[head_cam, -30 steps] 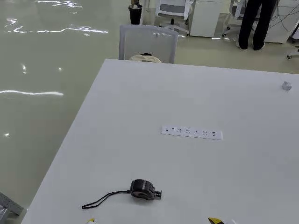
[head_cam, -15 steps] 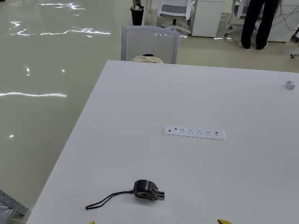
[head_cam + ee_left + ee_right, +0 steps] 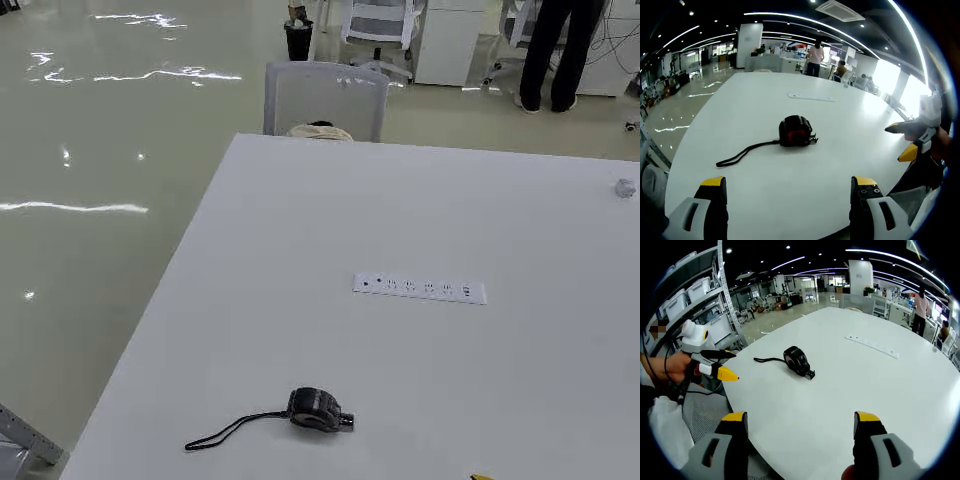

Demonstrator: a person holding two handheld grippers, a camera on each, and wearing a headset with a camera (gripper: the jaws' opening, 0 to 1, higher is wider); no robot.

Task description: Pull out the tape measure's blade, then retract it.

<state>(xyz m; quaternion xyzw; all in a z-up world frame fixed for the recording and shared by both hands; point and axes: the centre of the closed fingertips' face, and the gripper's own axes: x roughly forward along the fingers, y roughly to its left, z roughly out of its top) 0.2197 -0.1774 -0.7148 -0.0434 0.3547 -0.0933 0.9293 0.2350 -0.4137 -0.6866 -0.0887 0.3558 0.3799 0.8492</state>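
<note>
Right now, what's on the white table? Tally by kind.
Tape measure: 1
Power strip: 1
Small grey object, too small to identify: 1
Total: 3

The left gripper (image 3: 788, 182) has its two jaws wide apart, with nothing between them. The right gripper (image 3: 800, 417) is the same, wide apart and empty. A hand (image 3: 670, 367) grasps the left gripper's handle.
</note>
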